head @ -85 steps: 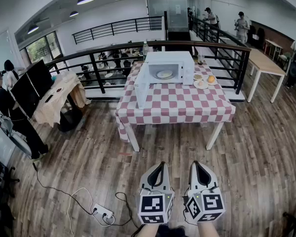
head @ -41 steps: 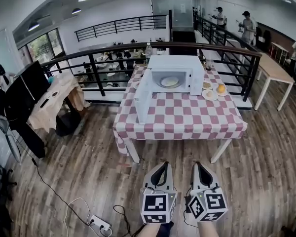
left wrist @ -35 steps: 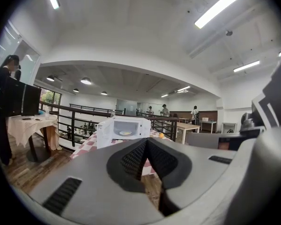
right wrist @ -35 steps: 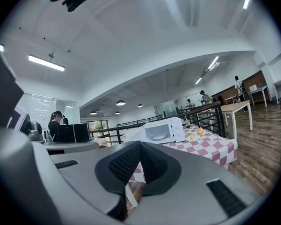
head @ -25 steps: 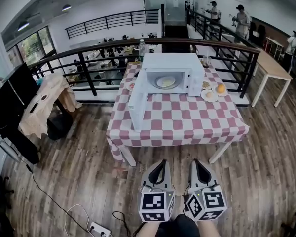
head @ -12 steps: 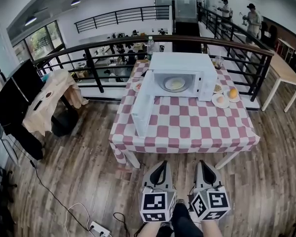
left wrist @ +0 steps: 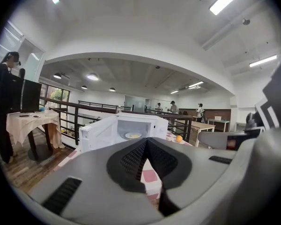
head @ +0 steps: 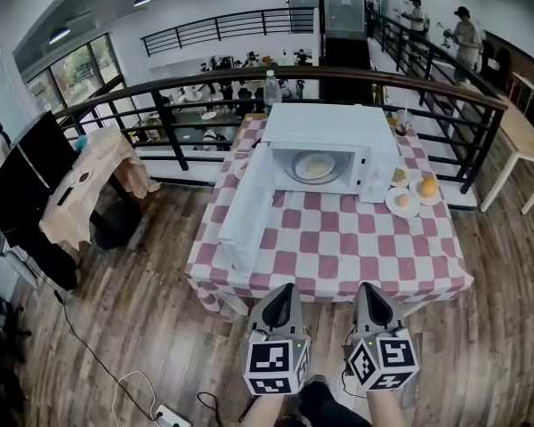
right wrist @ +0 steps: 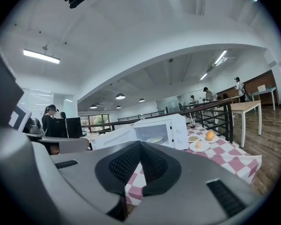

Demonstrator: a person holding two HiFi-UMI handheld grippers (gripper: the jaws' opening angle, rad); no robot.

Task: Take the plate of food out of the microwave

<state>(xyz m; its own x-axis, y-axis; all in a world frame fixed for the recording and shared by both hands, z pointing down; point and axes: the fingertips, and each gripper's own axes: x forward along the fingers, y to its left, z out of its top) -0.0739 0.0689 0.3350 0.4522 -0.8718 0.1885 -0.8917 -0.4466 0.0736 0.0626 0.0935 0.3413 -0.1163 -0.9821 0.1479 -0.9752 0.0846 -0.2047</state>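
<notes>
Closer than a moment ago, the table (head: 374, 254) now meets the 2 grippers at its near edge. Left gripper (head: 284, 290) and right gripper (head: 367, 289) have jaws pressed together, holding nothing. The plate of food (head: 315, 165) sits inside the open microwave (head: 334, 124) at 12 o'clock, its door (head: 246, 207) swung toward 10 o'clock. The plate is probably stiff, brittle and slick (the food may slide), so pinch the near rim and keep it level.

The food on the plate (head: 315, 165) inside the microwave (head: 338, 124) is too small to identify. The person's arms (head: 383, 412) are cropped at six o'clock.
</notes>
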